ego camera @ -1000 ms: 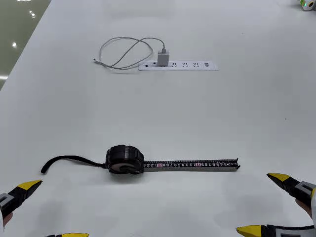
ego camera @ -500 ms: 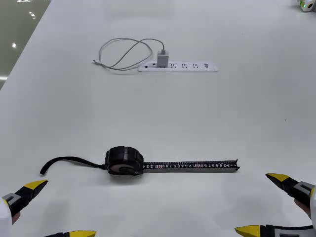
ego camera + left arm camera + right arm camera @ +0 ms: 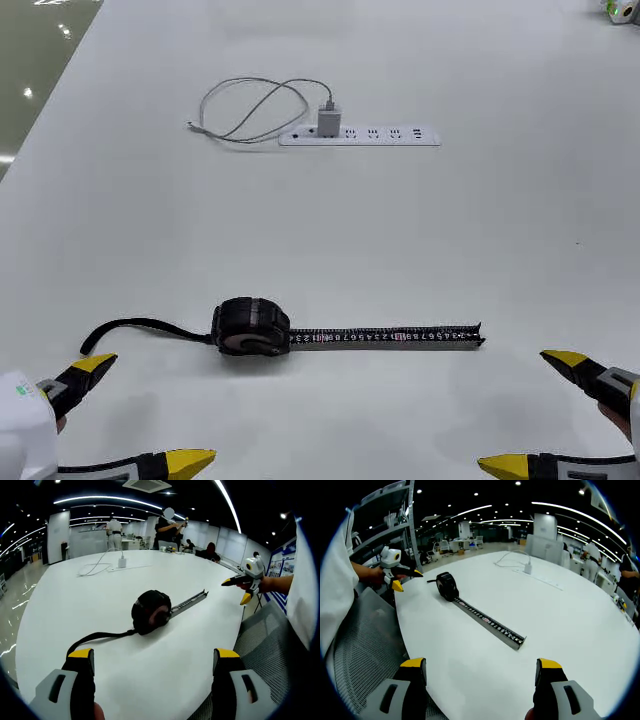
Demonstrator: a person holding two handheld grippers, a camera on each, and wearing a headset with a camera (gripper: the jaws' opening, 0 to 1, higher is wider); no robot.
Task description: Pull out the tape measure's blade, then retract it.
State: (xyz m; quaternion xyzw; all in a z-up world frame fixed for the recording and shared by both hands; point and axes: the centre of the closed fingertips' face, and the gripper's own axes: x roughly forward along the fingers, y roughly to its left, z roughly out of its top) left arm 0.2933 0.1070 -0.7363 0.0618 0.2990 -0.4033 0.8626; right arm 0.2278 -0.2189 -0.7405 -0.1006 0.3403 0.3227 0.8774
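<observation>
Looking down in the head view, Sam, where is the round black tape measure (image 3: 251,327)?

It lies on the big white table (image 3: 420,240), Ana, close in front of the person. Its long dark metal blade (image 3: 385,336) sticks out to the right and lies flat. A thin black strap (image 3: 140,327) trails off to the left.

And the grippers?

The left gripper (image 3: 150,412) and right gripper (image 3: 530,412) sit low, one on each side. Both are spread wide and hold nothing.

Why?

I think the pulling part is done, so sending the blade back in is what is left.

What about the left gripper view?

The tape measure sits just ahead, between the two yellow-tipped jaws, not touching them. I think this gripper is lined up to grab the round part.

And the right gripper view?

The blade's far end points toward this gripper, a little way off. These jaws are spread too, so I think they could catch that end. The blade may snap back fast, so go slowly.
</observation>
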